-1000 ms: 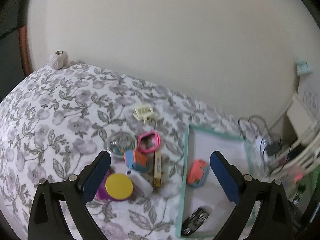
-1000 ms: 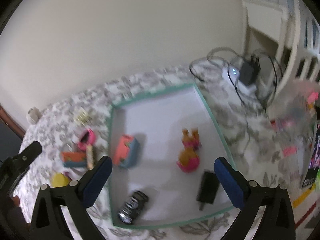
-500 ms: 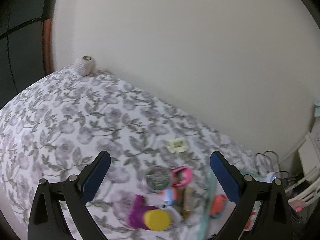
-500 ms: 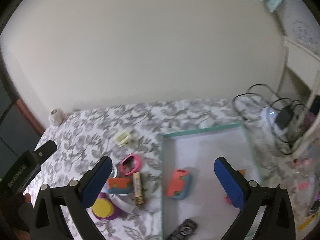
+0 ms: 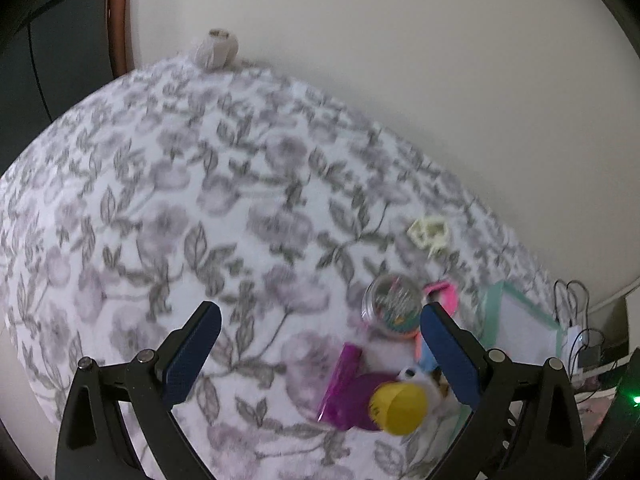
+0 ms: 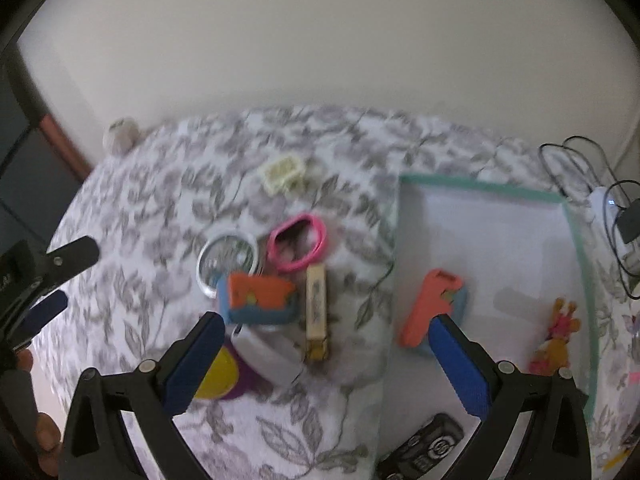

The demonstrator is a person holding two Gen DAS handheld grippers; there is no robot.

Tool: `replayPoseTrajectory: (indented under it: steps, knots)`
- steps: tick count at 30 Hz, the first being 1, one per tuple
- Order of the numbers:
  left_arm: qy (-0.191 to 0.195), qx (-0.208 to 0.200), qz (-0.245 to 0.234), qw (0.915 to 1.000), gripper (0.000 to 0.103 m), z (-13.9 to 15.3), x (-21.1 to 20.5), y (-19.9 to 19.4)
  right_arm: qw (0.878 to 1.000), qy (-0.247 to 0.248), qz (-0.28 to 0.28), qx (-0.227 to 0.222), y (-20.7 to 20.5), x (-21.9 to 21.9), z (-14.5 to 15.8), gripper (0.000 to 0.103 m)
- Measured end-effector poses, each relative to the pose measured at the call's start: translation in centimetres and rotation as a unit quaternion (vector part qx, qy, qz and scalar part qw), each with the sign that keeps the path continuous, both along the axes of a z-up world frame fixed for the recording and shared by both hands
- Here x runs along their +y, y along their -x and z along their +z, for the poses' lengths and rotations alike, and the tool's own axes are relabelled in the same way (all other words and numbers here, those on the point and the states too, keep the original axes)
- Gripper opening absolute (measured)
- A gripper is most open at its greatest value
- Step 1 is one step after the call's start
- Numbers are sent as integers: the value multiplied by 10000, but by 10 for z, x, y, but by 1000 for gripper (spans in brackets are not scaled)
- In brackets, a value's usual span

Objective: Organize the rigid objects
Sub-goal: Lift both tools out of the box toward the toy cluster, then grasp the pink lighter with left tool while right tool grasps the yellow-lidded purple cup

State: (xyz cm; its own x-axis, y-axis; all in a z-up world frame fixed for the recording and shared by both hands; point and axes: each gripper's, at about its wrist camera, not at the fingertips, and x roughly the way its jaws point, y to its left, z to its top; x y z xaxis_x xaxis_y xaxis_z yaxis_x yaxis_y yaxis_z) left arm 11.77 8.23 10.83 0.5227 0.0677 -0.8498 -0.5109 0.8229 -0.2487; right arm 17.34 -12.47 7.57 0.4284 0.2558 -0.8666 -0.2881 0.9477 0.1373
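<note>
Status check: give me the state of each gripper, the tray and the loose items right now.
left gripper: open, empty, above the cloth
right gripper: open, empty, over the pile
tray: holds three toys, space free
orange-blue toy: lying in the tray
black toy car: in the tray, near edge
pink ring: on the cloth, outside the tray
clear round container: on the cloth, lid on

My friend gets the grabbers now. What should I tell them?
Left gripper and right gripper: both open, empty, above the cloth.
In the tray already: an orange-blue toy, a black toy car, an orange figure.
Left on the floral cloth: pink ring, clear round box, second orange-blue toy, cream clip, tan bar, yellow-lidded purple piece.
</note>
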Motion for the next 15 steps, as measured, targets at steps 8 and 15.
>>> replayPoseTrajectory:
  steps: [8,15]
  knots:
    - [294,509,109,9982,100,-30,7,14,9993,215,226,204,3,16,-17,100]
    - [742,721,423,9937,100,-49,17,21,9989,12,348,324,3,16,-14,91]
